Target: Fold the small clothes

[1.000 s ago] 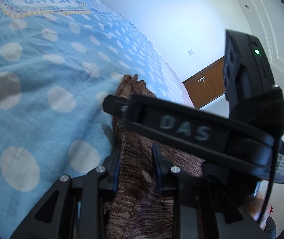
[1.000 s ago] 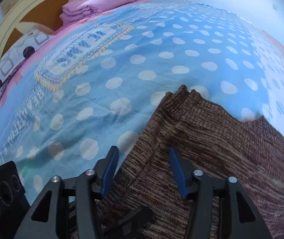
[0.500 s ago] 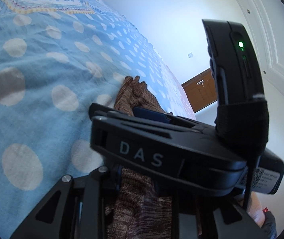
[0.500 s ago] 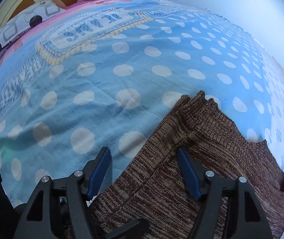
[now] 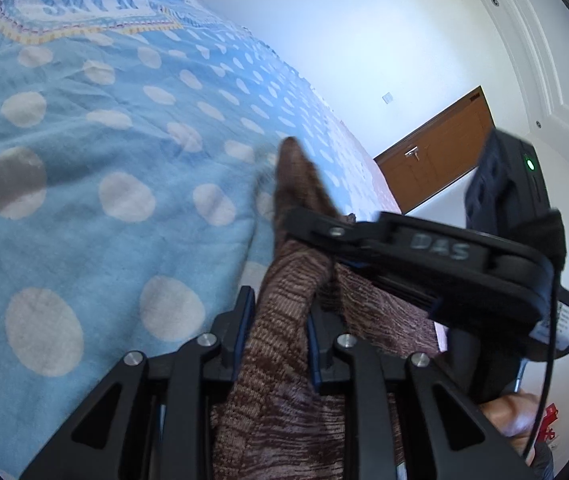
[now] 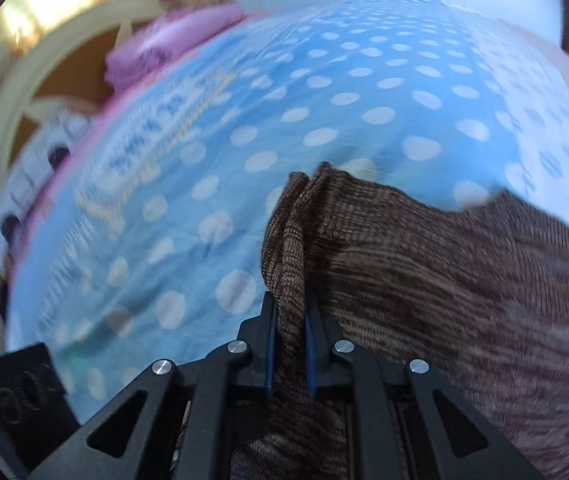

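Brown knit garment [image 6: 424, 280] pinched by both grippers on the dotted bed [image 6: 364, 80].
Right gripper [image 6: 289, 344] jaws just clamped its fold; left gripper [image 5: 278, 332] jaws grip too, and only its view shows a door [image 5: 440, 152].

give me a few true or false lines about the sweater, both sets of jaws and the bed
1. The right gripper has its jaws shut on a fold of the brown knit sweater. True; they have just been closing on it.
2. The left gripper is empty. False: it also pinches the sweater.
3. The bedspread is blue with pale dots. True.
4. The sweater lies folded on the pink bedding. False: that pile is far off by the headboard.
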### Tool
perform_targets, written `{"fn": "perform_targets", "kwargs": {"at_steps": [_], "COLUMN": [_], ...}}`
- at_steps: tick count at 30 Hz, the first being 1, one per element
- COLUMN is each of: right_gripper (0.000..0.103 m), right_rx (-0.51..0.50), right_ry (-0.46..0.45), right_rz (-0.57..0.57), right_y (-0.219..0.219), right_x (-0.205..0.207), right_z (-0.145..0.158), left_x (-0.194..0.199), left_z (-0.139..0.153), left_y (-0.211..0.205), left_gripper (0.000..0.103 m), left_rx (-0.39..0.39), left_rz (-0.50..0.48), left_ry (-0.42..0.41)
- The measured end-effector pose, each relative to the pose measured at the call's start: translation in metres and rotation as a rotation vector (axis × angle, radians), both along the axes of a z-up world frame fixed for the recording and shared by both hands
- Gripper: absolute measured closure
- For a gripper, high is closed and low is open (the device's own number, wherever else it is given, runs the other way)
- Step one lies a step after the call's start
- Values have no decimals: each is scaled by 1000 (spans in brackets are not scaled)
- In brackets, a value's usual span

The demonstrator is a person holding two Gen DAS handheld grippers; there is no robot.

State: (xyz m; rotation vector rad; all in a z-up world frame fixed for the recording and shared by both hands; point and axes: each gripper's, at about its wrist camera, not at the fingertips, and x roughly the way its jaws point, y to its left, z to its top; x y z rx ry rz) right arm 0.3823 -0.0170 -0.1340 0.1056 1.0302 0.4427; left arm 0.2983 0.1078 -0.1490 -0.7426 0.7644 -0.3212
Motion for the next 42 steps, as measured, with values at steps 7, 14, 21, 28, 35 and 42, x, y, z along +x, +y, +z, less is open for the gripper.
{"fn": "perform_targets", "kwargs": {"at_steps": [7,14,21,28,35,42], "right_gripper": [92,92,92,92,92,92], "right_rx": [74,88,36,-44,-123,-48], "right_ry": [-34,-68,-105,-144,-173,-119], "right_rz": [-56,-92,-155,-207,-220,-255], "right_y": [-28,-73,-145,-227,-285,-331], "right_x": [-18,-27,-33,-47,-66,-80], "right_z": [15,39,61,78,74,35], "left_x": [-5,-8,-10,-10,-16,-24], "left_z": [21,57,82,88,80,50], "left_y": [-23,-73,-160,-242,-304,-329], "left_gripper": [79,80,81,83,83,87], "left_rx": [177,350,440,441,422,405], "left_rz": [-32,-105,-262,-396,-493,-561], "left_ry": [-18,-76,-155,-182,-158,-106]}}
